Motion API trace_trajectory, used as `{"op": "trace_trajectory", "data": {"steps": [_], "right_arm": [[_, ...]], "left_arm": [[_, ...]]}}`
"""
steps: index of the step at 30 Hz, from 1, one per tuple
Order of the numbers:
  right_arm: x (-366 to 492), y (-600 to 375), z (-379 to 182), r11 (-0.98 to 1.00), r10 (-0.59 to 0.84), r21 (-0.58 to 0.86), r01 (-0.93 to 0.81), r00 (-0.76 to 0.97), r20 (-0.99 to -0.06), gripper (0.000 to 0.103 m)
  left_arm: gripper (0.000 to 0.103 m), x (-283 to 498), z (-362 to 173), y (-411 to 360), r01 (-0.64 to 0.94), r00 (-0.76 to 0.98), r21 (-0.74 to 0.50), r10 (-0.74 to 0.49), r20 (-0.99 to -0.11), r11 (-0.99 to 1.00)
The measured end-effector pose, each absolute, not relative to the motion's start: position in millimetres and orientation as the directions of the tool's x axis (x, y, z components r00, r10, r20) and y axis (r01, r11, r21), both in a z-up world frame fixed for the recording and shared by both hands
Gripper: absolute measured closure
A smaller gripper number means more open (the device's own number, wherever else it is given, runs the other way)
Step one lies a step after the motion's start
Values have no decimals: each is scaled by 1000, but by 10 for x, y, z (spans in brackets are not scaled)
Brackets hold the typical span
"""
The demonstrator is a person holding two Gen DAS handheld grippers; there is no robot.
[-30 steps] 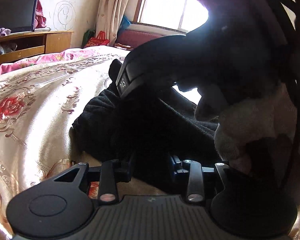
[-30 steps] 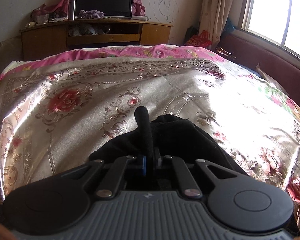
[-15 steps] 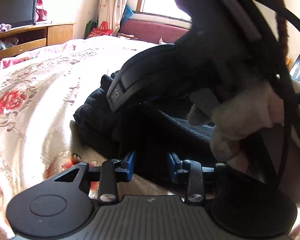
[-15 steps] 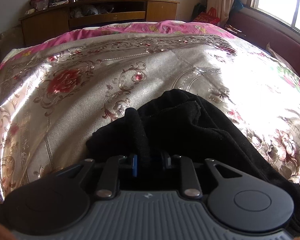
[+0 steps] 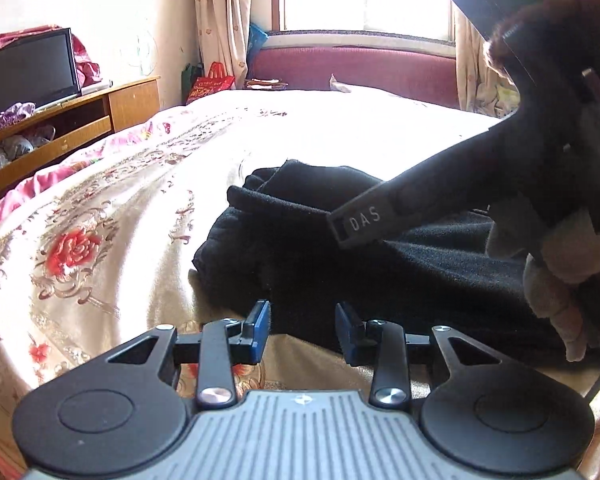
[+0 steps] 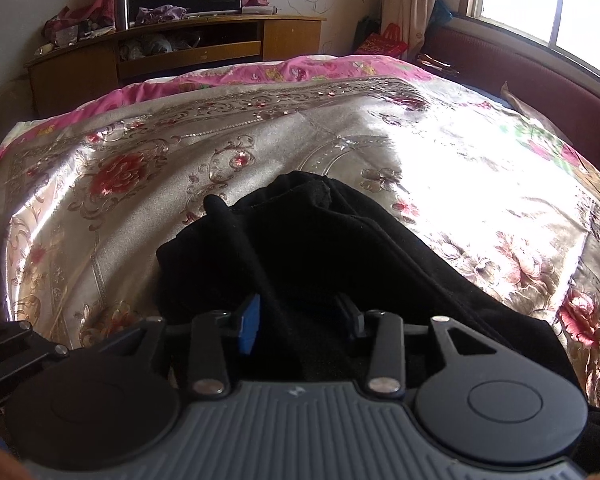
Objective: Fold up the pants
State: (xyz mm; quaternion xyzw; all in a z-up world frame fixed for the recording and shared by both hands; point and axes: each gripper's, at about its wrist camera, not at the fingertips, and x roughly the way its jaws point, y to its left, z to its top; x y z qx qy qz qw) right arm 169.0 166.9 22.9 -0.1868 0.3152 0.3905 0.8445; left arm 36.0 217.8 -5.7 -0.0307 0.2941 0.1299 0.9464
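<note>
the left gripper (image 5: 302,330) is seen spread, nothing pinched, just short of the near edge of the black pants (image 5: 380,264); the right gripper (image 6: 300,322) is likewise spread, with cloth lying between its blue pads but not clamped. the pants are bunched into a thick, layered bundle on the bed (image 6: 120,184), so the fold is judged largely done, with smoothing left. a matte, fleecy knit is shown against a glossy floral bedspread (image 5: 100,220)
</note>
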Motion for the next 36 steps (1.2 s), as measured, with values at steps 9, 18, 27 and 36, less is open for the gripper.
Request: {"op": "trace_trajectory", "data": {"steps": [9, 18, 27, 36], "right_arm": [[1717, 914, 313, 718, 489, -60, -693, 565, -665, 61], [1931, -516, 190, 913, 317, 34, -407, 654, -687, 60], [2079, -1146, -88, 894, 447, 334, -297, 561, -697, 55], [2331, -1314, -489, 750, 651, 607, -263, 455, -607, 47]], "left_arm": [[52, 509, 94, 2178, -229, 820, 84, 239, -521, 970], [52, 1074, 158, 2059, -92, 874, 168, 161, -458, 981], [46, 1322, -397, 1963, 7, 805, 217, 123, -580, 976], [42, 1397, -316, 1915, 39, 796, 279, 139, -589, 960]]}}
